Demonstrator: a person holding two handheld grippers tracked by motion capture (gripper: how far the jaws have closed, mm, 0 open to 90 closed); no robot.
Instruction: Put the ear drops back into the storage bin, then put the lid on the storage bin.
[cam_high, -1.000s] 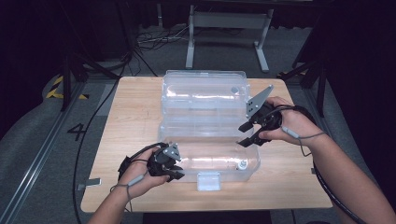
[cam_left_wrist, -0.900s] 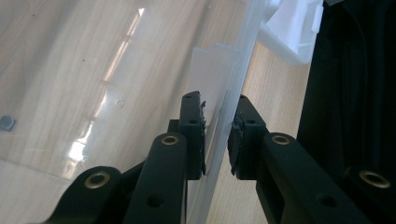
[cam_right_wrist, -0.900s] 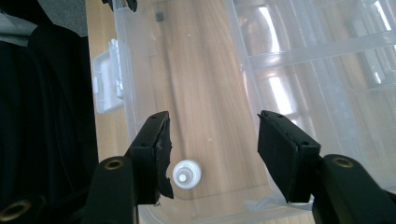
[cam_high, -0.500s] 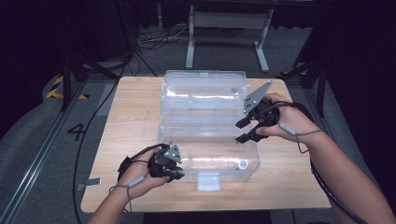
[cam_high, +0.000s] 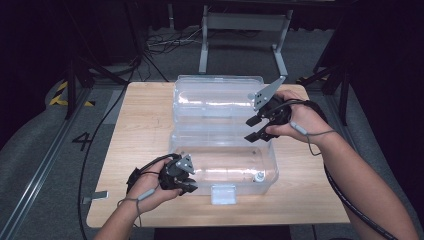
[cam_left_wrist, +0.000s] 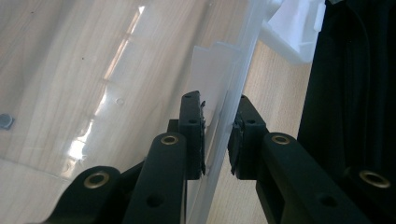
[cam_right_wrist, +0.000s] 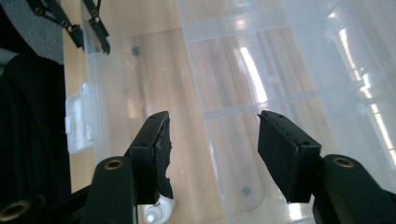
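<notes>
Nearest us, our left gripper (cam_high: 186, 181) is clamped on the front wall of the clear box (cam_high: 225, 165) – that box sits mid-table (cam_high: 145, 125), lid (cam_high: 220, 100) flung open behind it. Farther back, our right gripper (cam_high: 257, 129) hovers over the hinge, jaws apart and empty. We judge closing is in hand: next, catch the lid's edge and swing it forward.

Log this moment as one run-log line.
left tool: shut on clear box wall | right tool: open, above box | lid: open
</notes>
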